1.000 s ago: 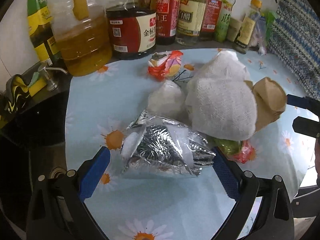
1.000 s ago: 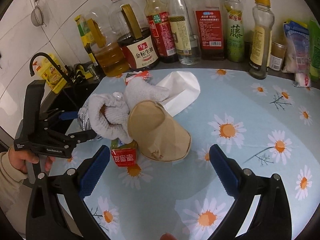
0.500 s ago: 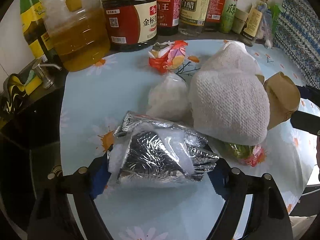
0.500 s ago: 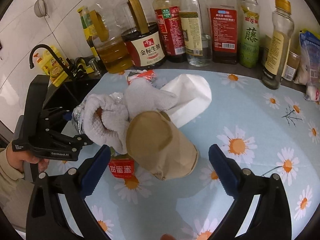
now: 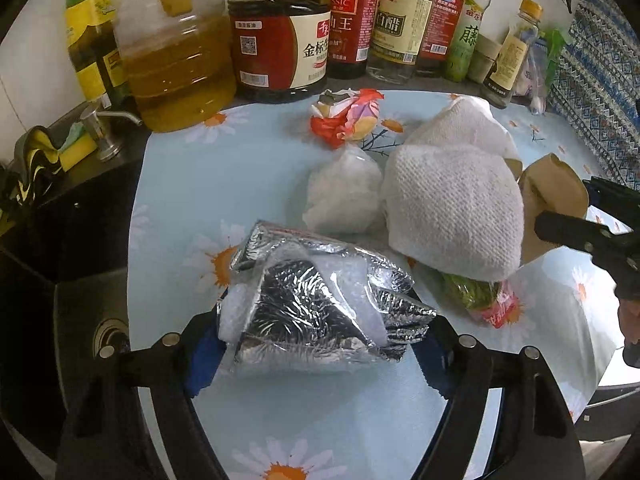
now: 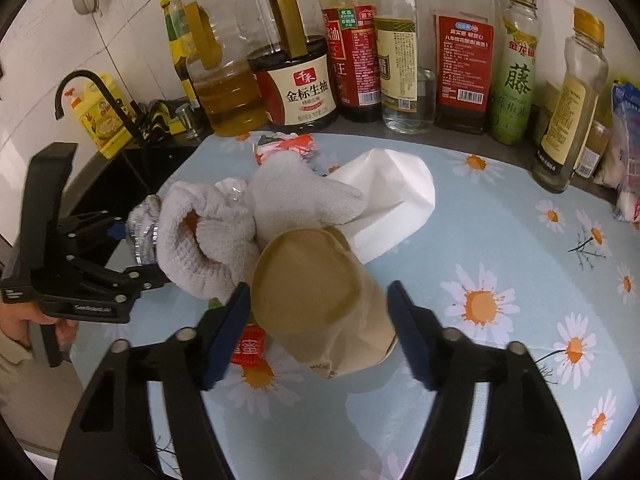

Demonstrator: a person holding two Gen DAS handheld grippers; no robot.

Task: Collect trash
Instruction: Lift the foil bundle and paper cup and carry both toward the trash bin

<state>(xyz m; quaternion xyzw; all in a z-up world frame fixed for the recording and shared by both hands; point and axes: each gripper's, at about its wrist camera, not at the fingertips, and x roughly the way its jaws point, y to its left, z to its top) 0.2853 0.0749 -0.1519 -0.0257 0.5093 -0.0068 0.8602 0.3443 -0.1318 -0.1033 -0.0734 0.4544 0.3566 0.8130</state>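
Observation:
Trash lies piled on the daisy-print tablecloth (image 5: 224,184). A crumpled silver foil bag (image 5: 320,304) sits between the fingers of my left gripper (image 5: 316,344), which press its sides. A brown paper cup (image 6: 320,300) lies on its side between the fingers of my right gripper (image 6: 320,320), which close on it. White paper towels (image 5: 452,212) (image 6: 224,236), a clear plastic wad (image 5: 344,196), a red-orange wrapper (image 5: 348,116) (image 6: 288,146) and a red-green snack wrapper (image 5: 488,300) (image 6: 250,350) lie among them. A white tissue (image 6: 392,200) lies behind the cup.
Oil, soy sauce and vinegar bottles (image 6: 296,80) (image 5: 280,52) line the back wall. A black sink with a black faucet (image 6: 80,84) and a sponge (image 5: 76,148) lies to the left. My right gripper's body shows in the left wrist view (image 5: 592,236).
Both grippers moved forward and closed in: the left onto the foil bag, the right from wide open onto the paper cup.

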